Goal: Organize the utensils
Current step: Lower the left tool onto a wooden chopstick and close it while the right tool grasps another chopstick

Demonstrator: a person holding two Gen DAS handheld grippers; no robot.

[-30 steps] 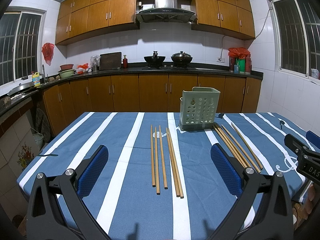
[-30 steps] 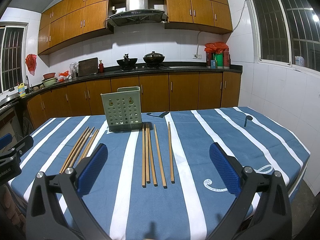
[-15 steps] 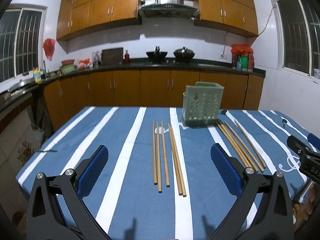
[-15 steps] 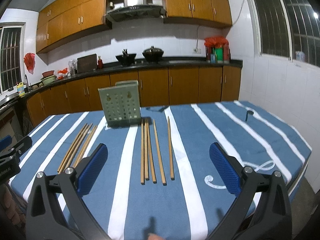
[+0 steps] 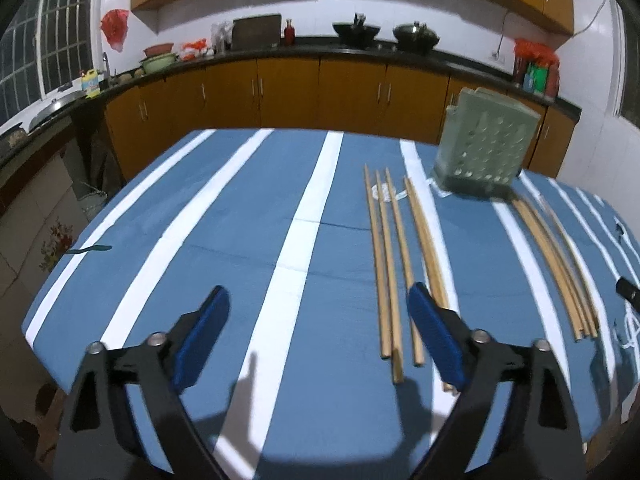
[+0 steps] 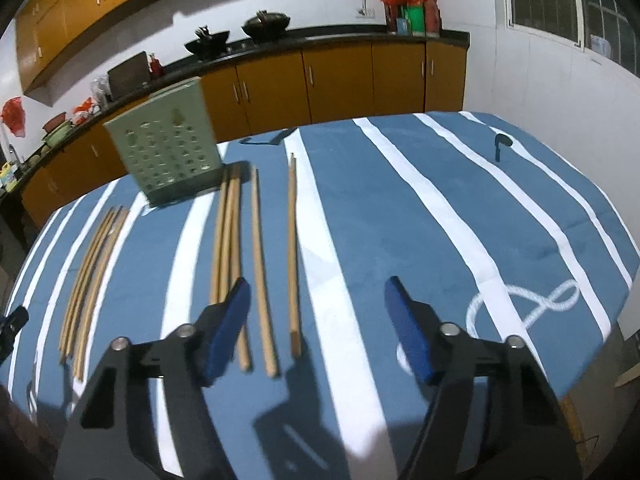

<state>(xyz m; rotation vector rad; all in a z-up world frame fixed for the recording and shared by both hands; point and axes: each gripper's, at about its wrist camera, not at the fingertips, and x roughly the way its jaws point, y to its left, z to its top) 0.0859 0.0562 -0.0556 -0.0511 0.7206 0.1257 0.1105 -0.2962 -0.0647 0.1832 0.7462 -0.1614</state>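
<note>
Orange-brown cabinets (image 5: 320, 92), white tiled walls (image 6: 540, 80), barred windows (image 5: 48, 48)

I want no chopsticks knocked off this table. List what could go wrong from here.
1. The left gripper, jaws just narrowing with nothing between them, has one pad overlapping the left chopsticks; it could scatter them.
2. The right chopsticks lie close together, so the right gripper may grab several.
3. The holder looks light and might tip.

The left gripper (image 5: 316, 332), jaws just narrowing around nothing, hangs over the table (image 5: 240, 240) beside five chopsticks (image 5: 396, 256); a green perforated holder (image 5: 482, 152) stands near the far edge.
</note>
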